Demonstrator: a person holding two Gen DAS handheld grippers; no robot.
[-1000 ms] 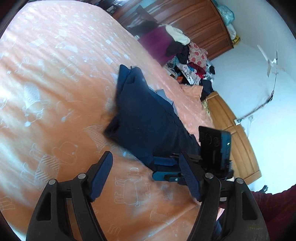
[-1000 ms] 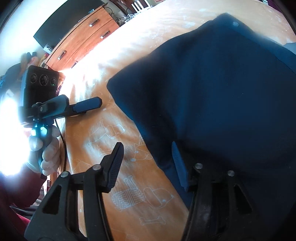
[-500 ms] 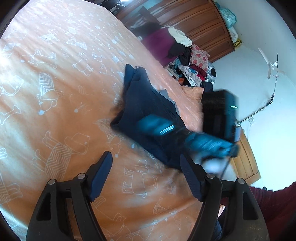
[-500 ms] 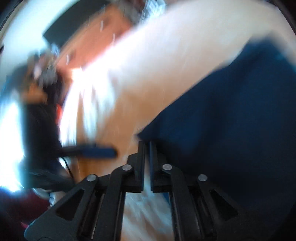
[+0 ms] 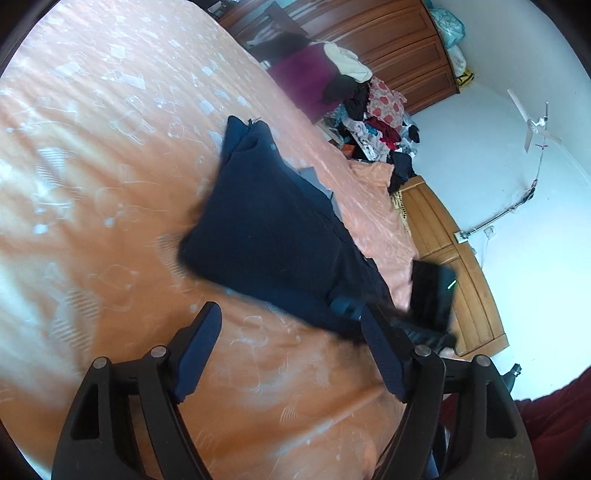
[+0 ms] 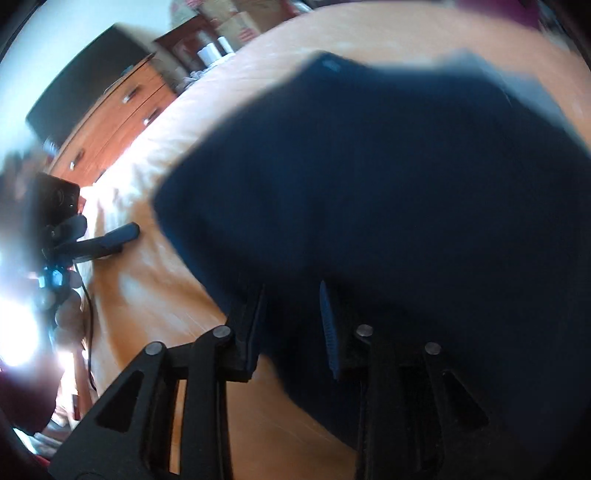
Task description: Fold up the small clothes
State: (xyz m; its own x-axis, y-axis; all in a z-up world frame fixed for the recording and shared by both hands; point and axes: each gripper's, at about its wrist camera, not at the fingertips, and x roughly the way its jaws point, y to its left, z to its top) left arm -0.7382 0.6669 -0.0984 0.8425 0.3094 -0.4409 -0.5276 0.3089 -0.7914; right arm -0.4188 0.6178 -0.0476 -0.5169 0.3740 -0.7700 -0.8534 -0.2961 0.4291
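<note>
A dark navy garment [image 5: 273,236] lies folded on the orange printed bedsheet [image 5: 110,177]. My left gripper [image 5: 291,350] hovers open just short of its near edge, with only sheet between the fingers. My right gripper [image 6: 290,325] is at the garment's [image 6: 388,192] near right edge, jaws partly apart, with navy cloth filling the gap and draped over the left fingertip. In the left wrist view its black camera block [image 5: 430,291] shows past the garment's right corner. The right wrist view is blurred.
A heap of mixed clothes [image 5: 369,114] sits past the bed's far side, before a dark wooden wardrobe [image 5: 369,33]. A light wooden panel [image 5: 454,266] lies right of the bed. A hand [image 6: 62,314] holds the left gripper near a wooden dresser [image 6: 110,122].
My right gripper swung up over the garment with its jaws shut, then came back down to the garment's edge with the jaws partly apart. The left gripper stayed open.
</note>
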